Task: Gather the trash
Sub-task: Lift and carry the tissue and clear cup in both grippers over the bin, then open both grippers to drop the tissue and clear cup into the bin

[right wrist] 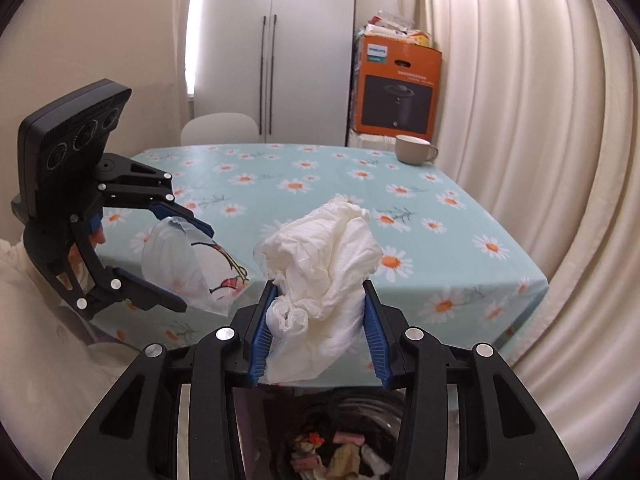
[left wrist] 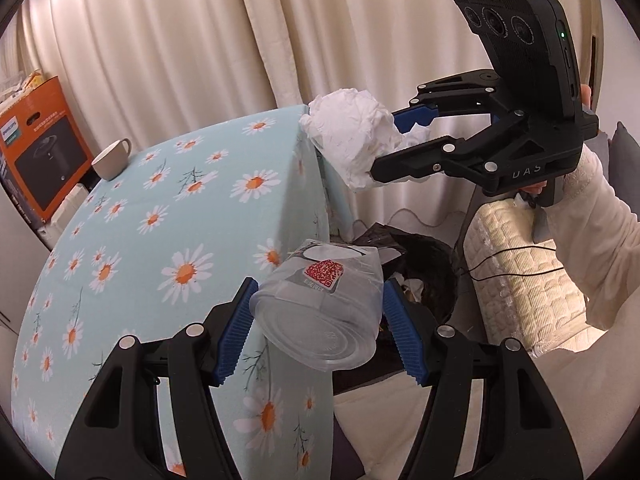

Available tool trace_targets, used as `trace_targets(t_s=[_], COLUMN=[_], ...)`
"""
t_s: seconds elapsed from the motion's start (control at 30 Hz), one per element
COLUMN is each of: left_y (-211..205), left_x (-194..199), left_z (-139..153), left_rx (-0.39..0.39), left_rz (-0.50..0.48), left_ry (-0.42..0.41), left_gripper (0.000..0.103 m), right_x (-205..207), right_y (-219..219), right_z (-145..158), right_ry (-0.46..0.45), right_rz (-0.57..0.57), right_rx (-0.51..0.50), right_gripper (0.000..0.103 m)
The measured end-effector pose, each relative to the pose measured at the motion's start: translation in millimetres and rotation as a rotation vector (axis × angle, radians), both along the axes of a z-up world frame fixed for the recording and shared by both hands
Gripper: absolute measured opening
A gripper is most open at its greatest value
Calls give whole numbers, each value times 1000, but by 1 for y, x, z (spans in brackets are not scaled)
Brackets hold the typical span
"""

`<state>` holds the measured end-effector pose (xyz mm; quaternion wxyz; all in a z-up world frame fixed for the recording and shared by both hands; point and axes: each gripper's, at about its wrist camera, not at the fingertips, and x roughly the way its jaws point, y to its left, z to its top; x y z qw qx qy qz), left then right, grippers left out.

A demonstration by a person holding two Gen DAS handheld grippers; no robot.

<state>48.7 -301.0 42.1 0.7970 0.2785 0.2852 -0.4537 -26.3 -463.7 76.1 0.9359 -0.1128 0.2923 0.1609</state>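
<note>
The orange cardboard box (right wrist: pixel 397 92) beside the table bears the brand PHILIPS in white on a teal patch at its upper left corner, above a picture of a dark cooking pot; a line of small white characters runs along its top edge, too fine to read. The right gripper (left wrist: pixel 384 152) carries the pale letters UAS on its black body. The clear plastic cup (left wrist: pixel 320 300) has a red QR code sticker, with a small caption beneath that may be Chinese characters.

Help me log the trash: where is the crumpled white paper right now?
The crumpled white paper is clamped in the right gripper, off the table's near edge, above the bin.
</note>
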Motion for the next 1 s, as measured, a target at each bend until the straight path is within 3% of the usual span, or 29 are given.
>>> trace_targets(t_s=[0.37, 0.83, 1.0], left_y=[-78, -142, -155], left_x=[-7, 33, 42], left_z=[-89, -210, -244], left_rx=[185, 354, 423], left_rz=[-148, -152, -144], left_ry=[124, 345, 380], left_gripper=[64, 64, 64], right_x=[-16, 4, 15], right_y=[-58, -101, -107], right_z=[-92, -229, -273], right_ry=[267, 656, 784], right_rz=[-187, -265, -266], right_rx=[-18, -77, -91], right_gripper=[39, 39, 40])
